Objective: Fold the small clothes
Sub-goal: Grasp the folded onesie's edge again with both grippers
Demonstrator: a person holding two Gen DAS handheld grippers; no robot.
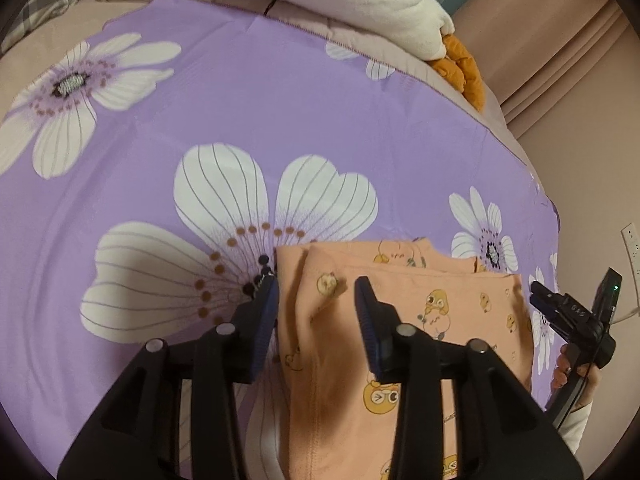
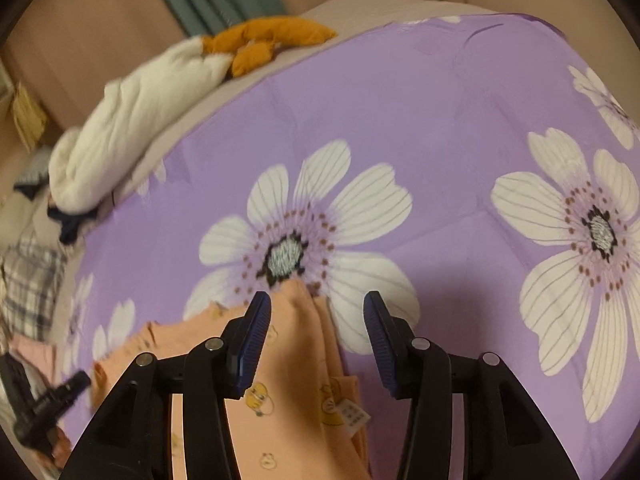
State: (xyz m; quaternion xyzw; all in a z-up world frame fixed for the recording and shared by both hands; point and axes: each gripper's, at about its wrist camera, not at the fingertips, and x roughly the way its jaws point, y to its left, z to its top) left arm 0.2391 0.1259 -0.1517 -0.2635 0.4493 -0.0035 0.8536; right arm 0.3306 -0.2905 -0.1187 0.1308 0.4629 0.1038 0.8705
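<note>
garment's sewn-in label [image 2: 355,416], print unreadable

Peach garment [image 1: 400,320], yellow cartoon-chick print; purple sheet [image 1: 240,120], white flowers; cream blanket [image 1: 360,0]; mustard-orange cloth [image 1: 464,68].

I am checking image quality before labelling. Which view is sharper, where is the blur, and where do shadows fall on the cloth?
Left wrist view: mostly sharp; the left gripper casts a dark shadow on the peach garment and on the purple floral sheet. Right wrist view: softer, with blur strongest at the left edge around the white blanket; fisheye bending curves the sheet in both.
</note>
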